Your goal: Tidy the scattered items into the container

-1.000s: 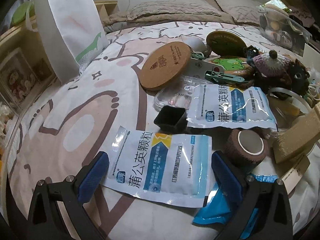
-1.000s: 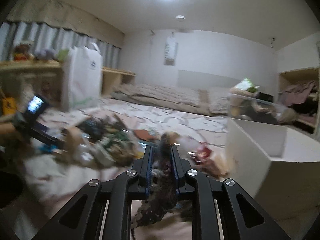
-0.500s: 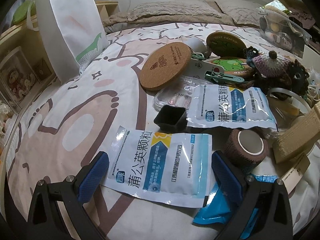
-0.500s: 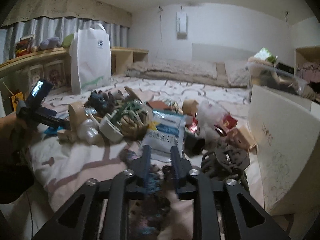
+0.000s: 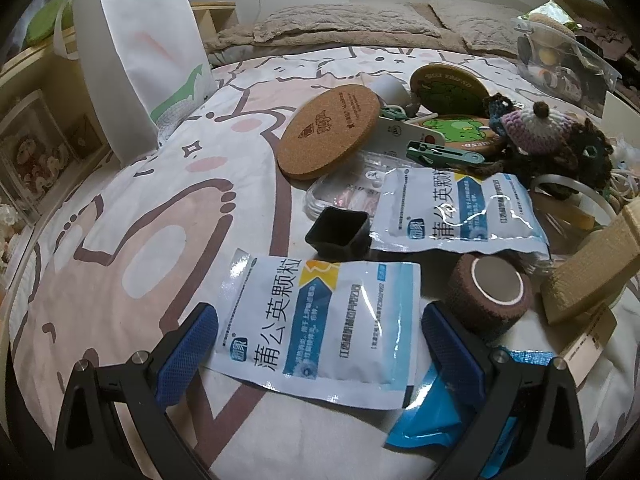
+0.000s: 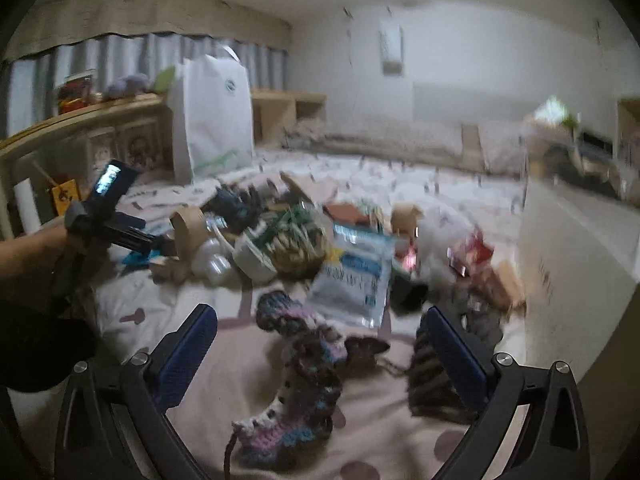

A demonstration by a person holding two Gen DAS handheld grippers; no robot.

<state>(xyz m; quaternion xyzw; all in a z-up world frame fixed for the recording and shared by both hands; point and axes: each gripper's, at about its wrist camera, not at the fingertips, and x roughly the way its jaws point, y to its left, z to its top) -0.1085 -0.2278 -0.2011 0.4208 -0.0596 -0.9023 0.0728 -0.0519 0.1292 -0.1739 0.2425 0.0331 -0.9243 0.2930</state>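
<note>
The right claw (image 6: pixel 318 350) has just been opening and is standing spread, the crochet piece (image 6: pixel 298 376) lying loose between its fingers on the bed, the box (image 6: pixel 580 248) off to its right. The left claw (image 5: pixel 318 350) is waiting spread around a sachet (image 5: pixel 320 320), seemingly ready to pinch.

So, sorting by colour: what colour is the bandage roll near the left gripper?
Brown bandage roll, clearest in the left wrist view.

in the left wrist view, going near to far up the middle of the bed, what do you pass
Near medicine sachet → black square cup → clear plastic packet → cork coaster → beige blanket at the far end.
</note>
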